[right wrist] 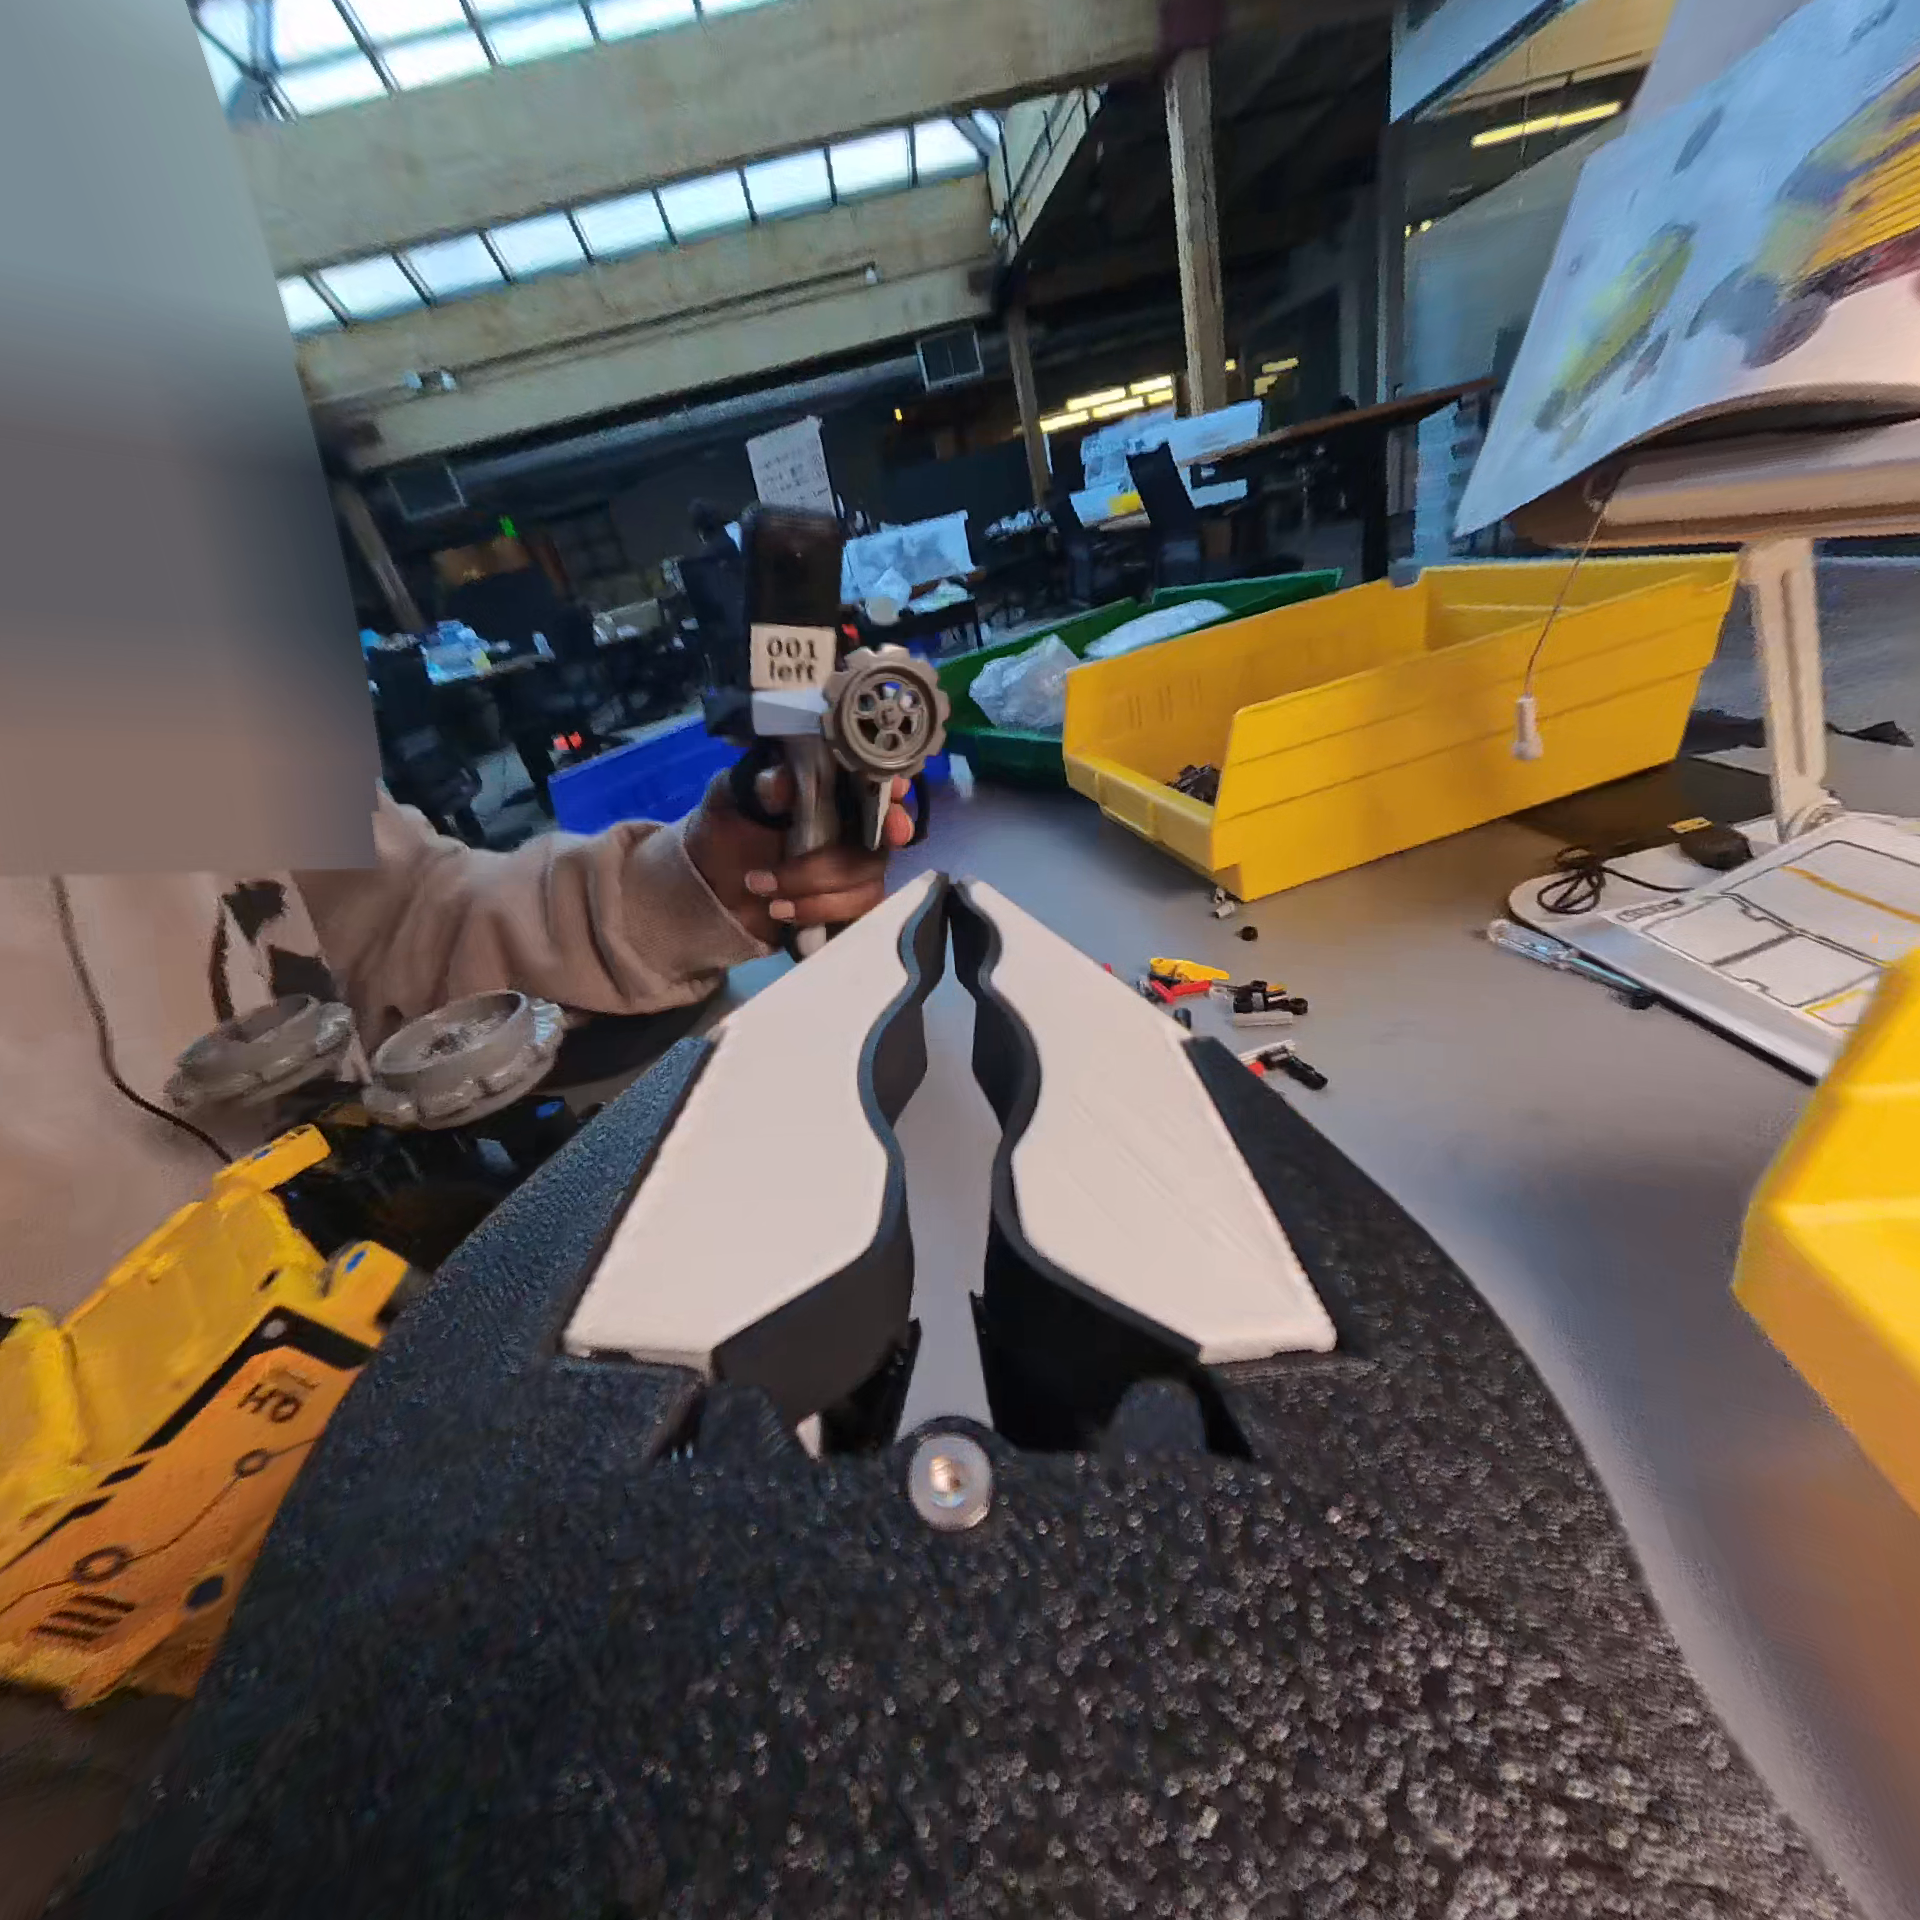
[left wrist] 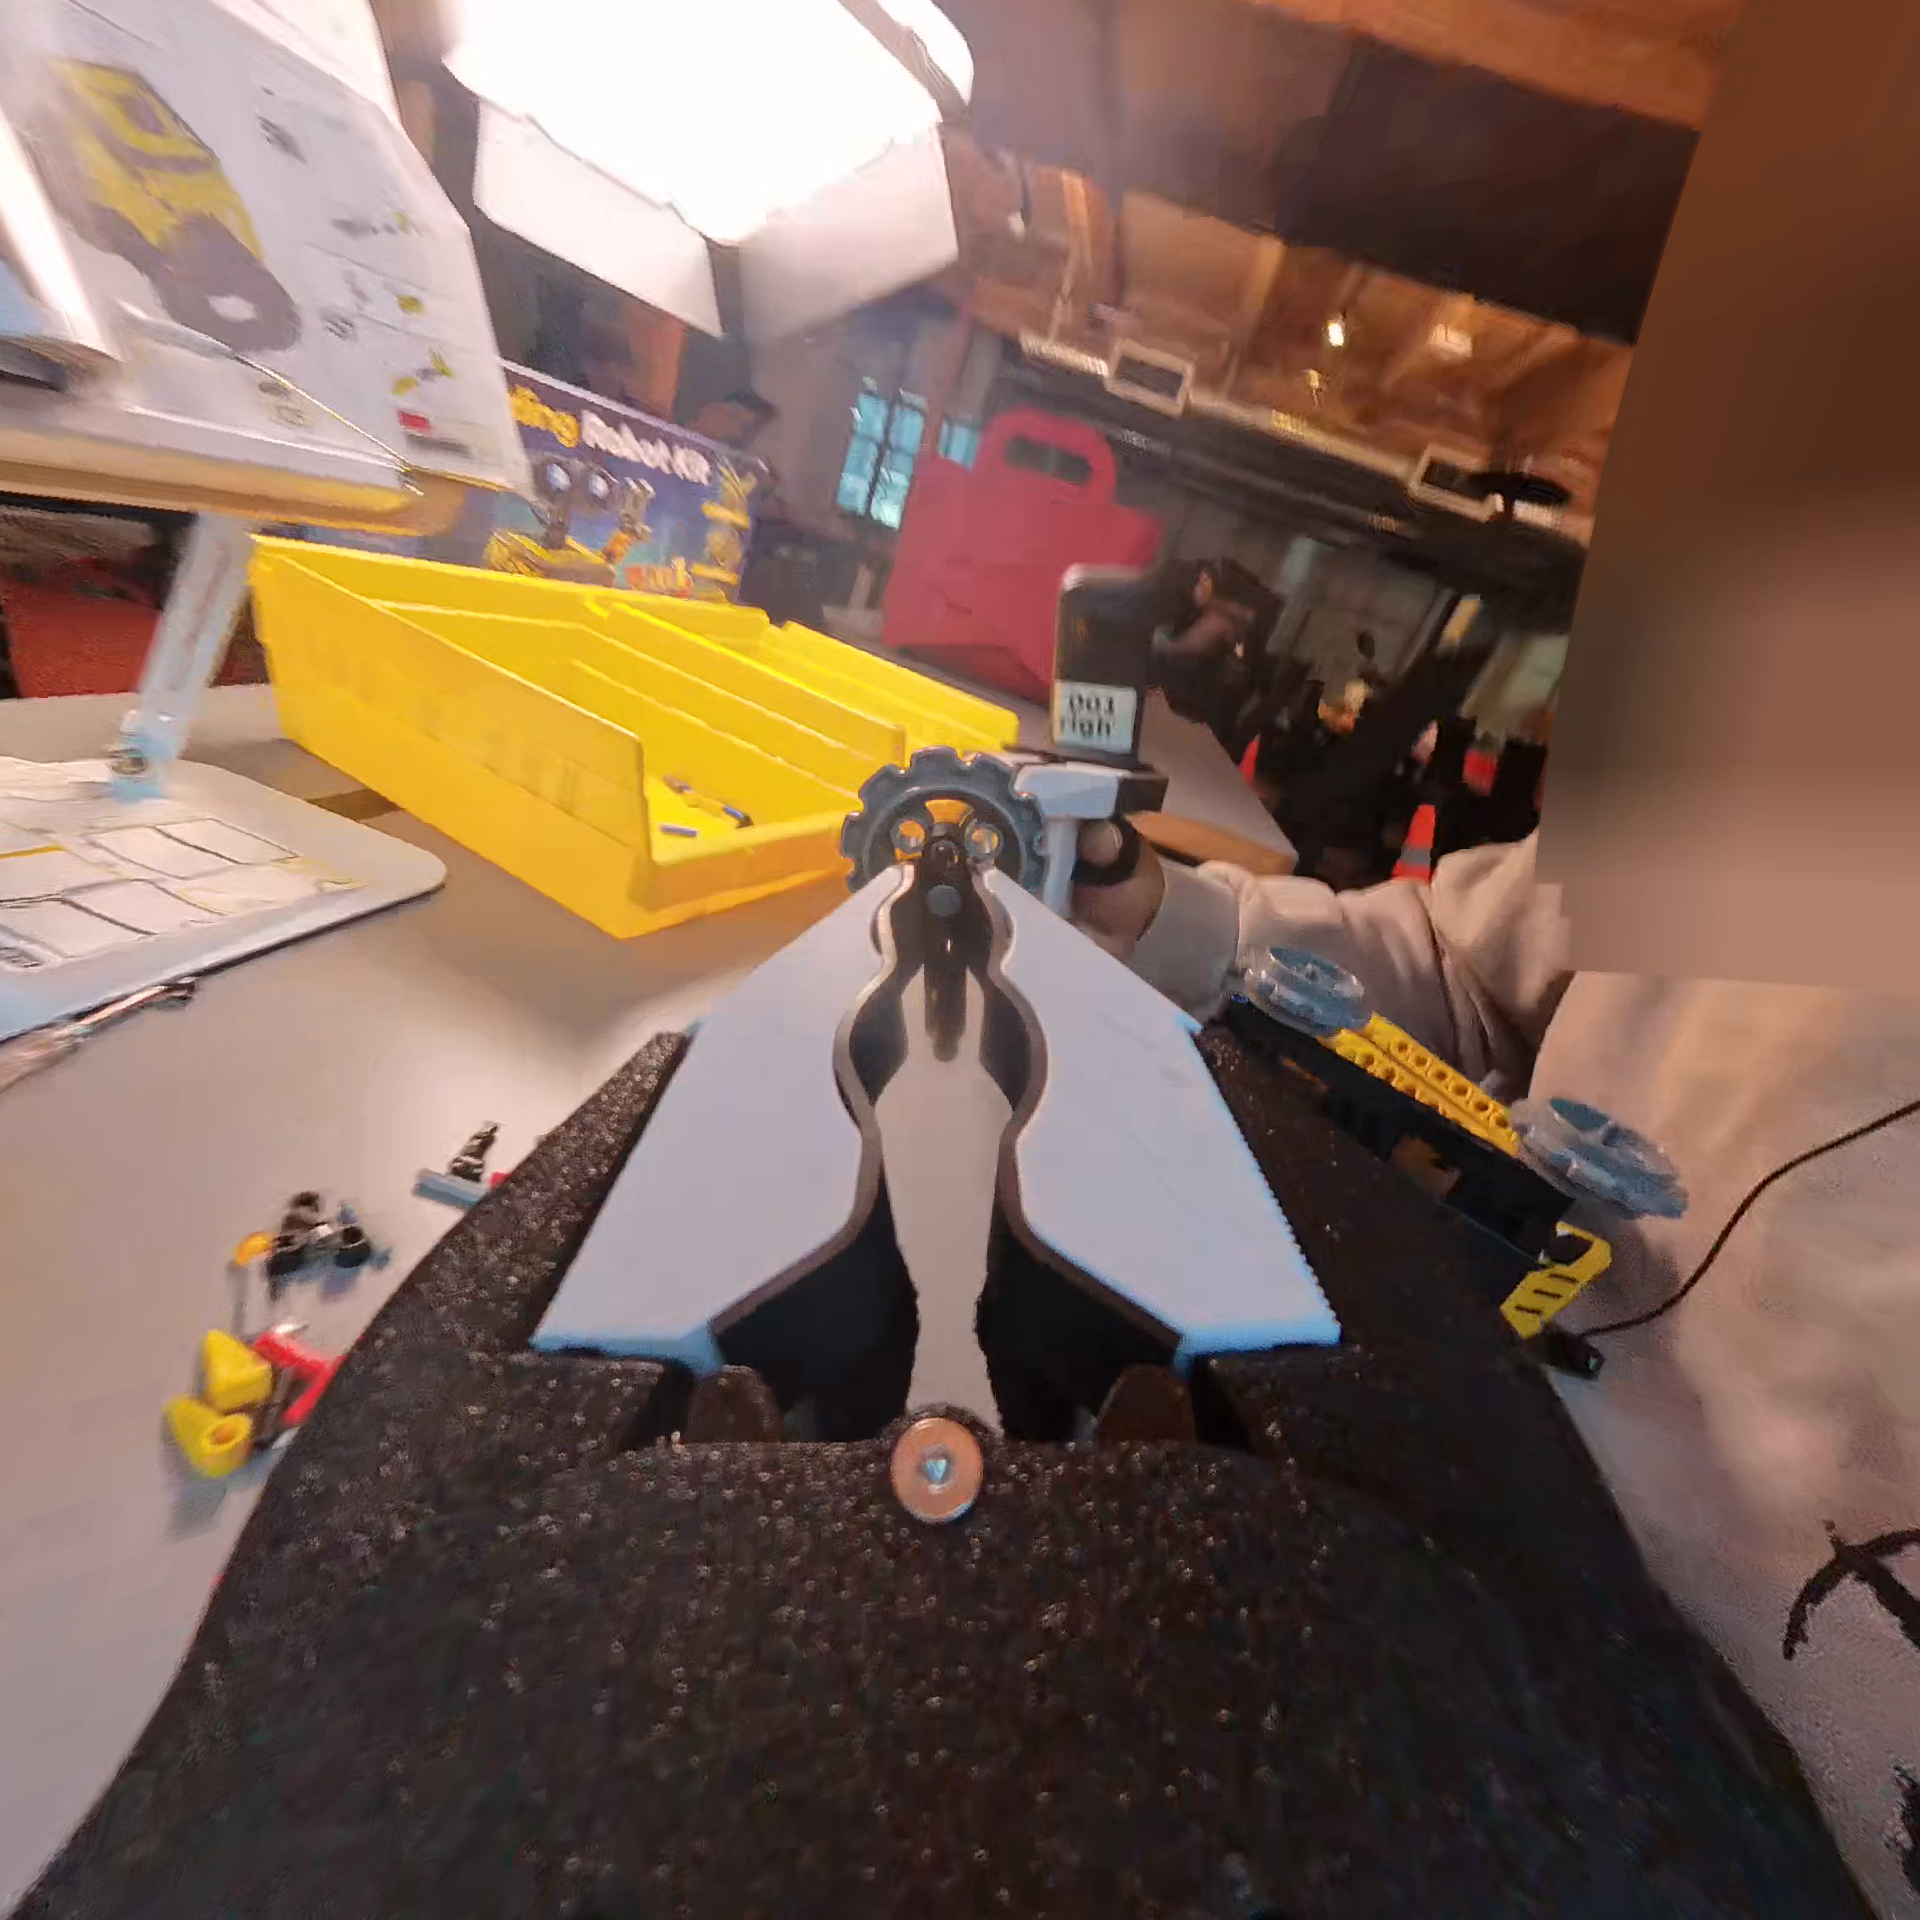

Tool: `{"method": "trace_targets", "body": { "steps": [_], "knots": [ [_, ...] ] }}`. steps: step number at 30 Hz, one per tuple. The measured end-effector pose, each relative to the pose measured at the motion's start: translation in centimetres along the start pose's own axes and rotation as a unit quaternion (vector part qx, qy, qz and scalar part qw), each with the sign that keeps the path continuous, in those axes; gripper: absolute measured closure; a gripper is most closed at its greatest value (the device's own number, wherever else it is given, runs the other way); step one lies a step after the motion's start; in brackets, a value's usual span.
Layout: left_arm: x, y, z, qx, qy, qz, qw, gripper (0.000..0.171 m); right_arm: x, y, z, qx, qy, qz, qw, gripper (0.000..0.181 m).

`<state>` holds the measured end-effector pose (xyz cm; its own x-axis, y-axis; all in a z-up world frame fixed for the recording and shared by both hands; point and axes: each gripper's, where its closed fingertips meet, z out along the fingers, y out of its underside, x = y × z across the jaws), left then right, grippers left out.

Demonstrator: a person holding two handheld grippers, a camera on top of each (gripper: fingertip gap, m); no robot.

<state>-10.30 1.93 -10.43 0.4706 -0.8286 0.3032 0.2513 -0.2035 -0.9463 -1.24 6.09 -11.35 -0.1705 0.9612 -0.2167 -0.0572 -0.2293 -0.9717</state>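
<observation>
While the left gripper (left wrist: 943, 883) sits at the centre of its own view, its fingers (left wrist: 800, 1049) clamp a black axle pin carrying a grey toothed gear (left wrist: 940, 826), raised above the grey bench (left wrist: 312, 1091). At the centre of the right wrist view, the right gripper (right wrist: 951, 888) has its fingers (right wrist: 1101, 1122) closed together on nothing. A yellow bin (left wrist: 499, 717) stands at middle left of the left view, small loose bricks (left wrist: 249, 1382) lie lower left, and a yellow-and-black model with grey wheels (left wrist: 1455, 1132) rests at right.
</observation>
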Motion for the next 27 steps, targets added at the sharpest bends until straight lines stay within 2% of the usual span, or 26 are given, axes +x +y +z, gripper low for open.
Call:
{"method": "trace_targets", "body": {
  "steps": [1,3,6,9,12,17,21,27],
  "knots": [
    [0.5,1.0,1.2,-0.023,0.015,0.003,1.000,0.165,-0.1,0.9,1.0,-0.024,0.000,-0.016,1.000,0.173],
    [0.7,2.5,2.5,-0.063,0.032,0.004,0.997,0.165,-0.8,1.6,2.8,-0.052,-0.031,-0.002,0.998,0.137],
    [1.3,4.9,3.7,-0.122,0.042,0.022,0.991,0.165,-2.2,3.5,4.5,-0.114,-0.040,-0.050,0.991,0.117],
    [2.2,7.3,4.8,-0.183,0.042,0.066,0.980,0.164,-3.0,5.7,5.2,-0.174,-0.037,-0.088,0.980,0.117],
    [2.1,8.7,5.2,-0.229,0.027,0.103,0.968,0.164,-3.3,7.3,5.3,-0.230,-0.039,-0.133,0.963,0.142],
    [1.4,10.6,5.1,-0.294,-0.006,0.155,0.943,0.165,-2.1,10.4,4.7,-0.331,-0.005,-0.203,0.921,0.146],
    [0.7,10.7,5.1,-0.310,-0.025,0.172,0.935,0.165,-1.5,10.9,4.7,-0.345,0.004,-0.221,0.912,0.150],
    [1.3,9.6,4.7,-0.304,-0.025,0.174,0.936,0.167,-2.3,10.3,5.4,-0.302,-0.009,-0.171,0.938,0.150]
  ]
}}
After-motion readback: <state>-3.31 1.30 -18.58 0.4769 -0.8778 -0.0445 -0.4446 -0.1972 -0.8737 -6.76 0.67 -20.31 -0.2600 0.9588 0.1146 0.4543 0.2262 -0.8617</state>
